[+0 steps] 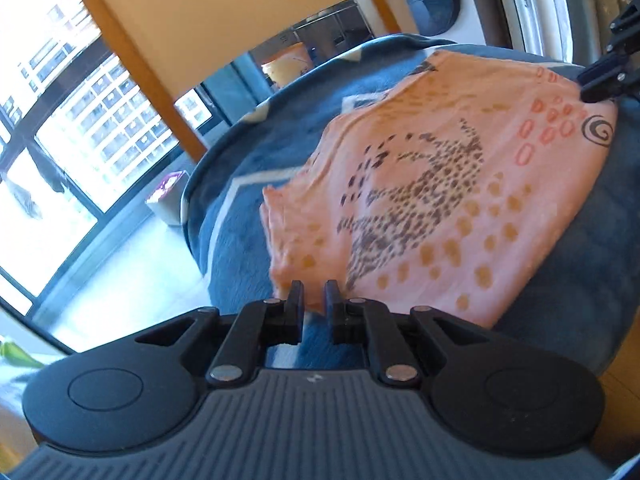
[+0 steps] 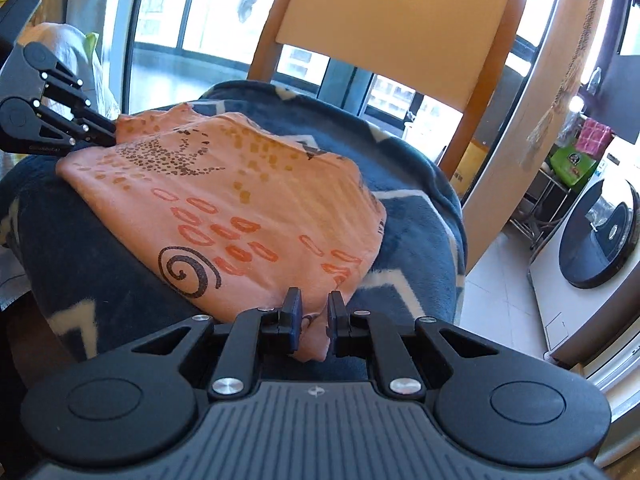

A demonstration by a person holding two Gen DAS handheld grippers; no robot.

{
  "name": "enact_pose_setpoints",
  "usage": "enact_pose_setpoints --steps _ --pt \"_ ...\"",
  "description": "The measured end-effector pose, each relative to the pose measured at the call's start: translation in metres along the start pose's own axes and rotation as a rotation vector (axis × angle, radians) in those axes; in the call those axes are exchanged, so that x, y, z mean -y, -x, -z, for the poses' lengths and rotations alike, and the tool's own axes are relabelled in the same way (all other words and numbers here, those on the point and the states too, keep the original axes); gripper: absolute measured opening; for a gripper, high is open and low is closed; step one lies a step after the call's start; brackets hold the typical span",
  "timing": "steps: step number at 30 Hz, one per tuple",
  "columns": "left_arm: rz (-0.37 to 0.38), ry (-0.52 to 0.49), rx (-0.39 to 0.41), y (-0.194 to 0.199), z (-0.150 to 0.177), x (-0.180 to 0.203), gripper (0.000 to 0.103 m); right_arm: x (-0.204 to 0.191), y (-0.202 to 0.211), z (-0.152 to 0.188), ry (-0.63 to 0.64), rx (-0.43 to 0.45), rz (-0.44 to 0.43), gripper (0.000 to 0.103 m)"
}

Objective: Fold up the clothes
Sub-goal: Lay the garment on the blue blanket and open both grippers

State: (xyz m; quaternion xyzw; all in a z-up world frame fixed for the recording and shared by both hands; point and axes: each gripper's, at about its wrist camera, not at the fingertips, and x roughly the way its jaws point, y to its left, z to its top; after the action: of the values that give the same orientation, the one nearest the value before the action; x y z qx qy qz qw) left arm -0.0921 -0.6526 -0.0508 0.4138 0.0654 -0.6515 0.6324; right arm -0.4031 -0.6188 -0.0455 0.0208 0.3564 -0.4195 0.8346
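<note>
Peach cloth [image 1: 432,200] with dotted print lay on a blue blanket [image 1: 248,216] draped over a chair [image 2: 384,20]. Left gripper [image 1: 314,296] pinched the cloth's near edge between almost closed fingers, as did the right gripper [image 2: 314,308] at the opposite corner. Washing machine [image 2: 596,232] stood on the tiled floor beside the chair.

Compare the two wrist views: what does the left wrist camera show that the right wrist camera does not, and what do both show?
Only the left wrist view shows the white box on the floor. Only the right wrist view shows the green bag and pink cloth. Both show the orange garment, blue blanket, chair back, washing machine and both grippers at garment edges.
</note>
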Motion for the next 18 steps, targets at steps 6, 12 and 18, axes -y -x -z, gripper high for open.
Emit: enact_pose_setpoints --steps 6,12,18 --pt "-0.003 0.073 0.086 0.008 -0.014 -0.017 0.009 0.009 0.000 -0.021 -0.037 0.066 0.002 0.012" --pt "0.036 0.043 0.048 -0.035 -0.024 -0.012 0.009 0.001 -0.037 -0.031 0.040 0.013 -0.035 0.013" --pt "-0.011 0.079 0.043 -0.040 -0.011 -0.023 0.009 0.012 -0.036 -0.031 -0.013 0.013 -0.017 0.016"
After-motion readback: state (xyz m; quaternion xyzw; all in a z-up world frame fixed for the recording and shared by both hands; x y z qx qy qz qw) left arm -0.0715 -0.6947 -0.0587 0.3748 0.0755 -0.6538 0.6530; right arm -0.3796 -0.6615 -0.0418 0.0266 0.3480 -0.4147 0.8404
